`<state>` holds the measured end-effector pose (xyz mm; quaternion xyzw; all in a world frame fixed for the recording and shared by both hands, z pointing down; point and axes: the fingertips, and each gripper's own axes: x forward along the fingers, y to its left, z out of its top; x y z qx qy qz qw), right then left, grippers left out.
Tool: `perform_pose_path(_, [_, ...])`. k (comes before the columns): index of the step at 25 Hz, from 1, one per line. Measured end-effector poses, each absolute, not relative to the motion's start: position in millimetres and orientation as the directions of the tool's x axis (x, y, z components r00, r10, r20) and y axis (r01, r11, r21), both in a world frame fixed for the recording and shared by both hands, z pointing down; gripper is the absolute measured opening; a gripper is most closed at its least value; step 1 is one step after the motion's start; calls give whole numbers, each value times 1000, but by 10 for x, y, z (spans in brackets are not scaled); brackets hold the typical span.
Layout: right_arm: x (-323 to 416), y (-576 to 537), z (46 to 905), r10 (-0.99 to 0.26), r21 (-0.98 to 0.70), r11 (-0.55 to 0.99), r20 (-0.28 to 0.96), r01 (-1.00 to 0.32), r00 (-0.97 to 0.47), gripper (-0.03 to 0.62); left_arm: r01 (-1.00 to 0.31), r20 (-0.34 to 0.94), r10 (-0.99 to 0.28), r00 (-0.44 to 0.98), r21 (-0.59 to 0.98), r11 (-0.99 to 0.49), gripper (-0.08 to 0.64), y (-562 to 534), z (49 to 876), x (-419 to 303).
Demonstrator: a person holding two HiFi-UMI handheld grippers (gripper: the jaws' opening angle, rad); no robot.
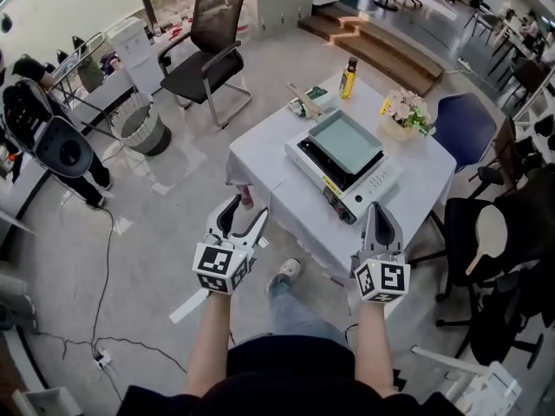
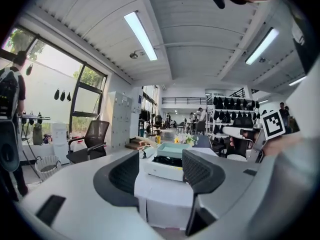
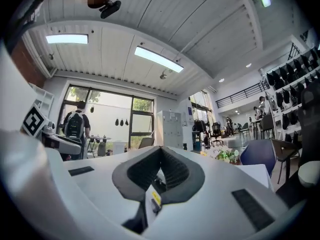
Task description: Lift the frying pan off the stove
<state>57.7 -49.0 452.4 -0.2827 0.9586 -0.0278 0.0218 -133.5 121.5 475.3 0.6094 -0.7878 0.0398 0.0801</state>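
A square, pale teal frying pan (image 1: pixel 345 139) sits on a white portable stove (image 1: pixel 375 185) on a table under a white cloth (image 1: pixel 260 167). Both grippers hang off the table's near edge, short of the stove. The left gripper (image 1: pixel 243 217) is open and empty, at the table's near left corner. In the left gripper view the pan (image 2: pixel 172 149) and stove (image 2: pixel 161 169) show between the spread jaws of the left gripper (image 2: pixel 160 176). The right gripper (image 1: pixel 380 211) points at the stove's near corner. In its own view the right gripper (image 3: pixel 159 171) has its jaws together, gripping nothing.
On the table behind the stove stand a yellow bottle (image 1: pixel 348 78), a flower bunch (image 1: pixel 406 111) and a small packet (image 1: pixel 308 100). A blue chair (image 1: pixel 466 128) and black chairs (image 1: pixel 503 232) crowd the right side. An office chair (image 1: pixel 211 46), a waste basket (image 1: pixel 140 126) and a person with a backpack (image 1: pixel 35 115) are at the left.
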Motion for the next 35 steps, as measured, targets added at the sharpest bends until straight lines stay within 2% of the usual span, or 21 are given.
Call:
perform_pose_path(5, [126, -1367, 4356, -632, -93, 774, -41, -627, -774, 2, -983, 172, -969, -176, 12, 181, 267, 270, 4582, -2054])
perform_pose_path(10, [-129, -1940, 4410, -693, -118, 717, -19, -687, -721, 2, -995, 176, -979, -100, 9, 103, 268, -512, 4569, -2408])
perform_pose_path(29, [28, -2414, 4359, -848, -131, 524, 13, -841, -530, 2, -988, 231, -961, 154, 17, -154, 272, -1634, 4598, -2553])
perform_pose_path(35, [75, -2408, 4309, -875, -119, 480, 12, -869, -484, 2, -976, 239, -952, 190, -63, -210, 272, -1823, 4433, -2661])
